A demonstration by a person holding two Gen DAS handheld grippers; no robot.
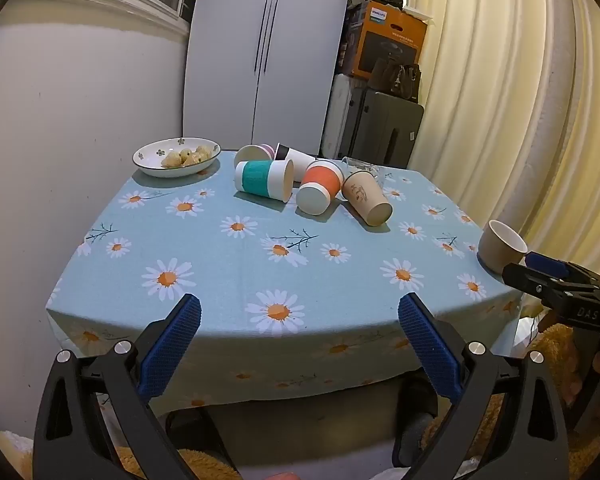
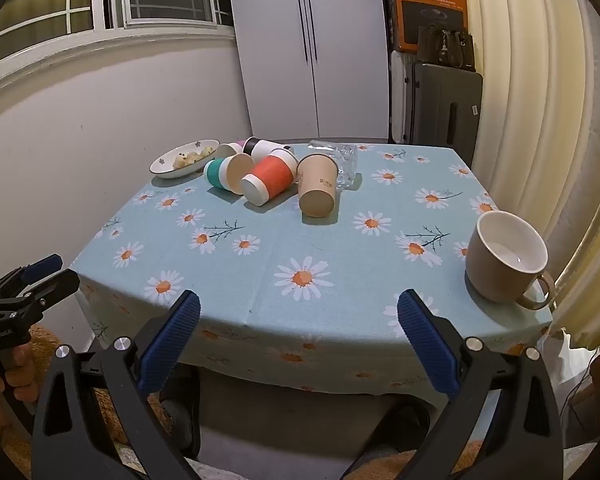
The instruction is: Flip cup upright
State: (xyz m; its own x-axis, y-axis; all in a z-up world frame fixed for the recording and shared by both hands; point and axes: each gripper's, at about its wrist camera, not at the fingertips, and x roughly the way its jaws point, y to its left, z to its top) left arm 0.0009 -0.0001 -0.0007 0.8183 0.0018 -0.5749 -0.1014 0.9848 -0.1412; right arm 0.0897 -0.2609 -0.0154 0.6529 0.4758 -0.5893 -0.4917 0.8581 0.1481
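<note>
Several paper cups lie on their sides at the far middle of the table: a teal-banded cup point(image 1: 264, 180) point(image 2: 225, 173), an orange-banded cup point(image 1: 320, 190) point(image 2: 269, 179), a plain brown cup point(image 1: 367, 198) point(image 2: 318, 190), and a pink one point(image 1: 255, 154) and a black-rimmed one point(image 1: 294, 159) behind them. A clear glass point(image 2: 337, 163) lies on its side beside the brown cup. A beige mug point(image 2: 506, 258) point(image 1: 501, 246) stands upright at the right front corner. My left gripper point(image 1: 299, 338) and right gripper point(image 2: 299, 336) are both open and empty, at the table's near edge.
A white bowl of food point(image 1: 176, 157) point(image 2: 185, 158) sits at the far left. The table has a blue daisy cloth point(image 1: 240, 264) point(image 2: 340, 248). A wall is on the left, a white cabinet behind, suitcases and boxes at the back right, a curtain on the right.
</note>
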